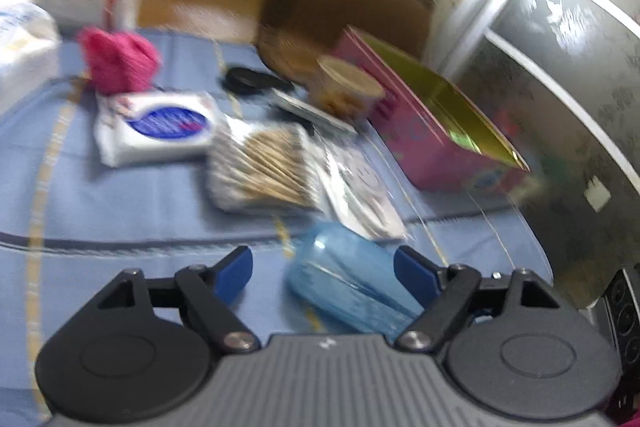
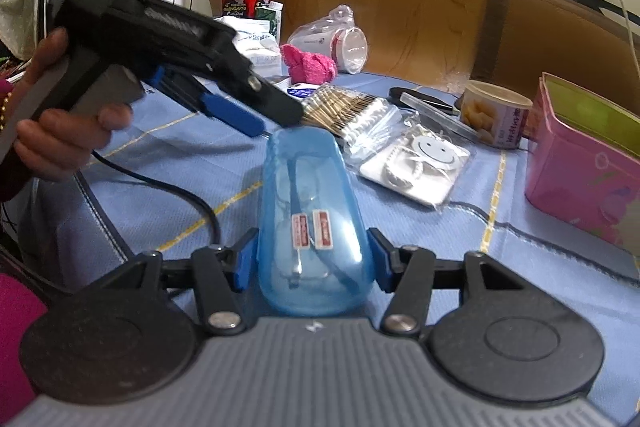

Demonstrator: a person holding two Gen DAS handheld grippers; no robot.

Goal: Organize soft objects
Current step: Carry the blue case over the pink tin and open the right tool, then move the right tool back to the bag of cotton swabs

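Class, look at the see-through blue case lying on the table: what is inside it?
Through the blue case you can make out thin frame-like bars, probably glasses, and two small red-and-white labels. The tinted plastic blurs the rest, and whether the labels sit inside or outside cannot be told.

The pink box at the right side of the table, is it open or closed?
Open. The pink box has no lid on top, and its green inner wall shows. Whether anything lies inside, the pictures cannot tell.
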